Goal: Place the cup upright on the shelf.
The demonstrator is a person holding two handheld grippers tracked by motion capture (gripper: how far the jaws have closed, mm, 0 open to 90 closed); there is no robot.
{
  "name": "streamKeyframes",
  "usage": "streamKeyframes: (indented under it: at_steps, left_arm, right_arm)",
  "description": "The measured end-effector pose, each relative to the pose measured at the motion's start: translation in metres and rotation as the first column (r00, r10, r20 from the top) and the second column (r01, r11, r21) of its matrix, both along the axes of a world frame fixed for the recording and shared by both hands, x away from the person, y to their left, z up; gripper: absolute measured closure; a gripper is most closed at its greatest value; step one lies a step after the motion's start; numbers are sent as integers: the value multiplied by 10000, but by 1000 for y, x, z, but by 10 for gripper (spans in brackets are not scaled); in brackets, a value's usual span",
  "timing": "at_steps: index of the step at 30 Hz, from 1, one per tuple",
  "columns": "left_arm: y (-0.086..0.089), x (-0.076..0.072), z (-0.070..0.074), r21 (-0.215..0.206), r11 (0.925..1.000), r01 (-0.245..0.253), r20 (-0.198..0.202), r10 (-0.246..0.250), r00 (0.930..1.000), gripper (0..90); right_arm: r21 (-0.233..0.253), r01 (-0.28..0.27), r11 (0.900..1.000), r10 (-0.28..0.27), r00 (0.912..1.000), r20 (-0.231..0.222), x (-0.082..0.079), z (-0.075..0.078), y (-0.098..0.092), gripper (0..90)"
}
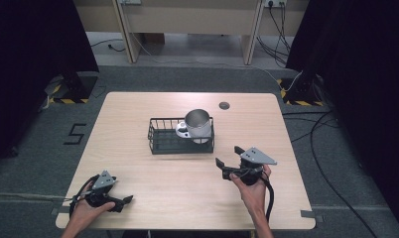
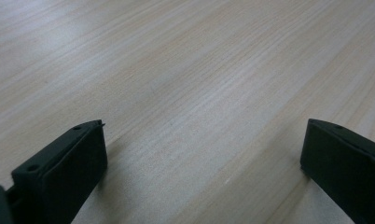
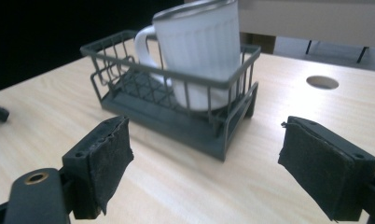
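A dark wire basket (image 1: pixel 160 134) (image 3: pixel 129 100) stands at the middle of the wooden table. A white enamel mug (image 1: pixel 198 124) (image 3: pixel 199 51) stands upright in the basket's right end, handle to the left. My right gripper (image 1: pixel 229 155) (image 3: pixel 204 161) is open, held a little in front of and to the right of the basket, jaws pointing toward it with nothing between them. My left gripper (image 1: pixel 126 200) (image 2: pixel 202 156) is open near the table's front left edge, low over bare wood.
A round cable hole (image 1: pixel 224 105) (image 3: pixel 322 82) lies in the table behind the basket. Cables (image 1: pixel 331 148) trail on the floor to the right. Dark curtains flank the table, and wooden furniture legs (image 1: pixel 130 34) stand at the back.
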State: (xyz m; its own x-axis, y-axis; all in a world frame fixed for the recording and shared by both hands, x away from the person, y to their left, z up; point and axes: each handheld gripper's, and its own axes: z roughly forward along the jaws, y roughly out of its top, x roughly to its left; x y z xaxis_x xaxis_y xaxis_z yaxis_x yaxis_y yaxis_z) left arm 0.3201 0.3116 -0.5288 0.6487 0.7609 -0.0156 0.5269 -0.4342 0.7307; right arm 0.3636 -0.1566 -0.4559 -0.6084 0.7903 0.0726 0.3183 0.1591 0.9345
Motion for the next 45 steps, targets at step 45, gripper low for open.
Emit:
streamKeyframes:
  at_steps: [45]
  left_arm:
    - [0,0,0,16,10000,9,-2,-9,10000,0]
  right_arm:
    - [-2976,-1093,9484,261,9624,-2703,-55,-66,7,125]
